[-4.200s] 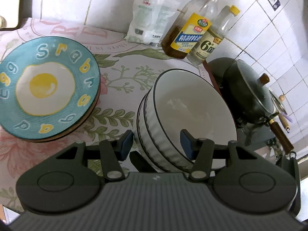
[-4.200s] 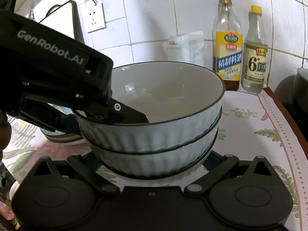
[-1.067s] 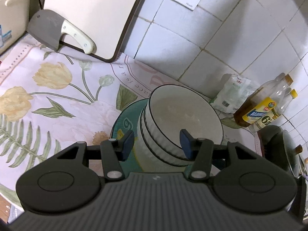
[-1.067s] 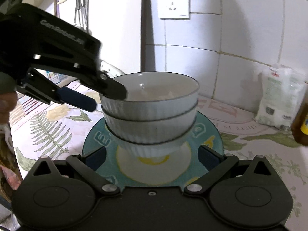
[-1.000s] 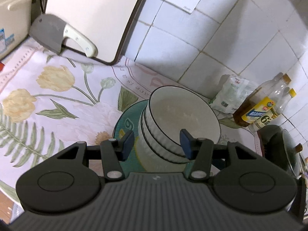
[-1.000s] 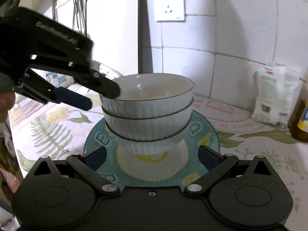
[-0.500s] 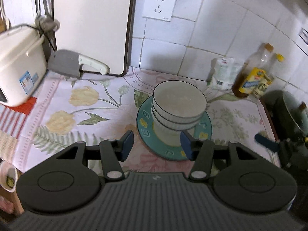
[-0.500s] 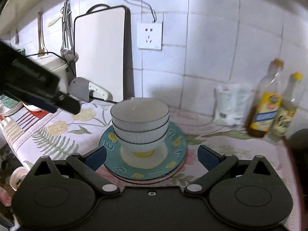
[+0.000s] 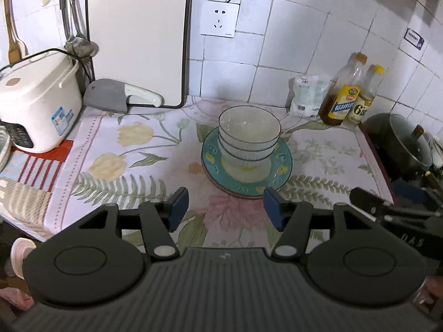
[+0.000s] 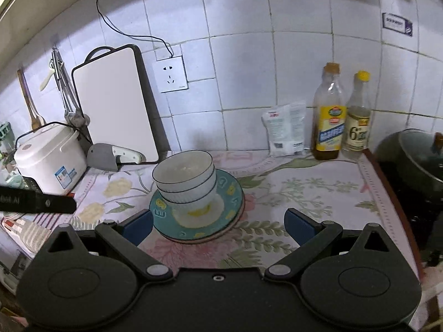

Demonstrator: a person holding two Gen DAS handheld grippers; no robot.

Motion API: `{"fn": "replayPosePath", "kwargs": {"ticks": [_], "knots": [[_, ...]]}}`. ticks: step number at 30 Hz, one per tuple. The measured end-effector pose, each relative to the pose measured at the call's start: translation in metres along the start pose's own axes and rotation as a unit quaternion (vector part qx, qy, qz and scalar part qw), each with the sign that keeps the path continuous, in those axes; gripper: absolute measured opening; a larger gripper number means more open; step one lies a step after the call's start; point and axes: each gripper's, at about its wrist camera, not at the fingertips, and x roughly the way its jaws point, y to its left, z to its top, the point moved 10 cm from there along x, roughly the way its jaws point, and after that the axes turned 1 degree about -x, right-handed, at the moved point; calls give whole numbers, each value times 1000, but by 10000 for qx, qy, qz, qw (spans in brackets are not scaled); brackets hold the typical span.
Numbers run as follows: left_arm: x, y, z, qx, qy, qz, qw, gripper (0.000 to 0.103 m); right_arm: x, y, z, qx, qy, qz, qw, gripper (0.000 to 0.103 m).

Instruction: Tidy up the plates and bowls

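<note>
Sitting on the teal egg-print plate (image 9: 279, 175) is a nested stack of white ribbed bowls (image 9: 249, 135), upright, centred over the plate's yolk design. Under the teal plate, the rim of a pinkish plate (image 10: 238, 215) shows; how many plates lie beneath cannot be told. The plate stack rests on the floral cloth (image 9: 133, 149).

Left gripper (image 9: 225, 207): jaws spread wide, blue pads empty, held above the cloth on the near side of the plate, apart from it. Right gripper (image 10: 218, 225): jaws spread wider, holding nothing, also on the near side of the plate, not touching it.

Relative to the plate: cutting board (image 9: 138, 38) leans on the tiled wall behind and left, cleaver (image 9: 121, 98) at its foot; rice cooker (image 9: 36, 102) further left. Behind and right: white packet (image 9: 308, 99), then two bottles (image 9: 350, 91). Far right, a lidded pot (image 9: 401, 141).
</note>
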Motion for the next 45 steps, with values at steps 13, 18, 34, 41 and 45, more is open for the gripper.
{"fn": "replayPosePath", "kwargs": {"ticks": [13,18,34,41,45], "knots": [[-45,3,-4,351,-171,411,9984,86,-43,10,5,-254,195,-761,9966,103],[-62,5,0,340,-238,400,9983,86,-55,0,6,-158,322,-967,9947,103],[-88,-1,-3,618,-328,552,9960,86,-90,7,8,-283,228,-1107,9932,103],[-82,4,-7,618,-214,699,9954,87,-95,6,14,-289,212,-1192,9922,103],[-80,6,-9,653,-159,725,9951,88,-98,9,15,-320,206,-1223,9918,103]]}}
